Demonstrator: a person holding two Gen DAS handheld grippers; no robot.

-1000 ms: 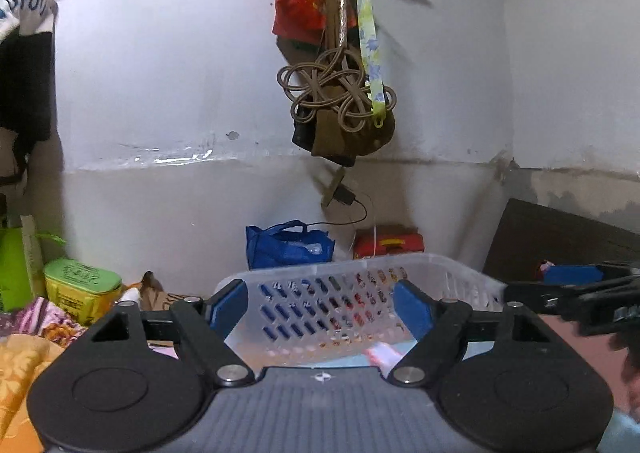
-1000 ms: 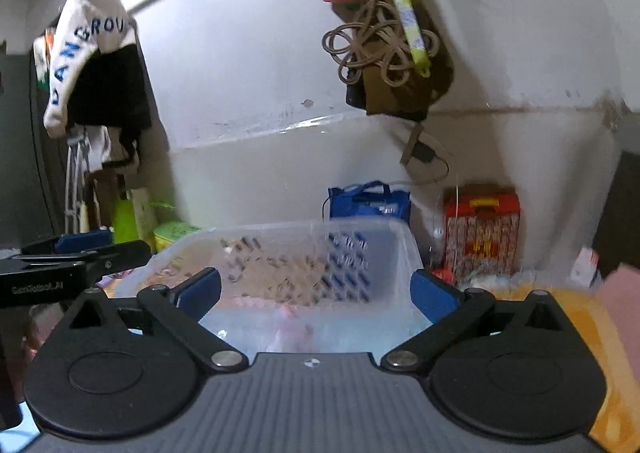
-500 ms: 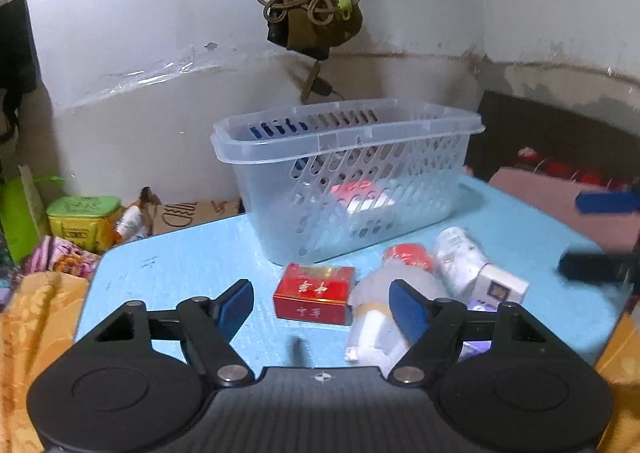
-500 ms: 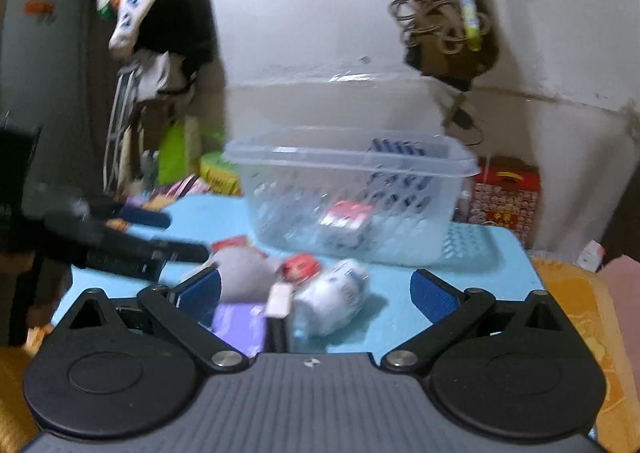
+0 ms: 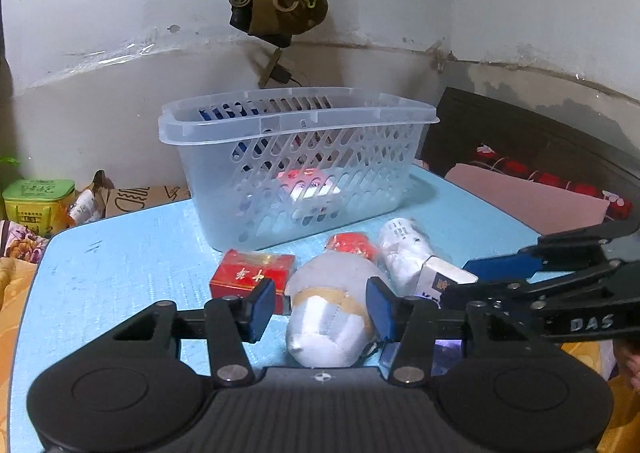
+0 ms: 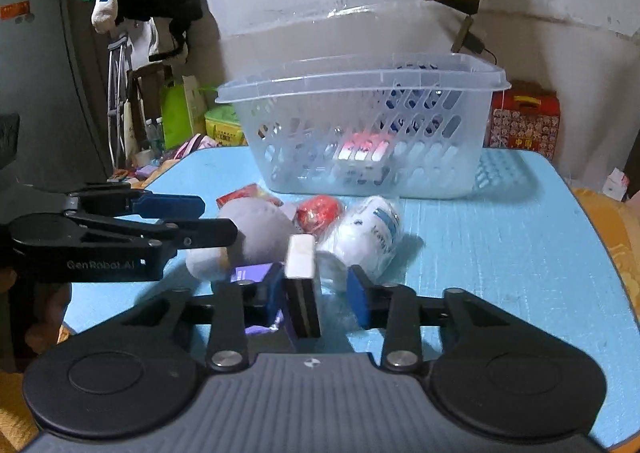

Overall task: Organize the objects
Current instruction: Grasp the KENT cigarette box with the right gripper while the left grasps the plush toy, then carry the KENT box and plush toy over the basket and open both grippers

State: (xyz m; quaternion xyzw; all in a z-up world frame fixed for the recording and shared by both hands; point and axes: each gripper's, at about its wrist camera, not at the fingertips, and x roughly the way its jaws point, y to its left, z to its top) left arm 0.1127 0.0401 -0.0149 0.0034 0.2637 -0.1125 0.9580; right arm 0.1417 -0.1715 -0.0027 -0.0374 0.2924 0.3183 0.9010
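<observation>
Left claw [image 5: 320,311] astride plush toy [image 5: 334,313]

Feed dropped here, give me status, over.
Left tool just closing around grey plush toy, not clamped. Right tool just closing, small box inside, gap on one side. Basket behind. Red box, white roll crowd close.

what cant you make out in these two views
- Basket contents: both views, the slotted walls show only a red and white pack.
- Purple box: right wrist view, mostly behind the right tongs; print too small.
- Whether the left tongs press the grey plush: unclear in either view.
</observation>
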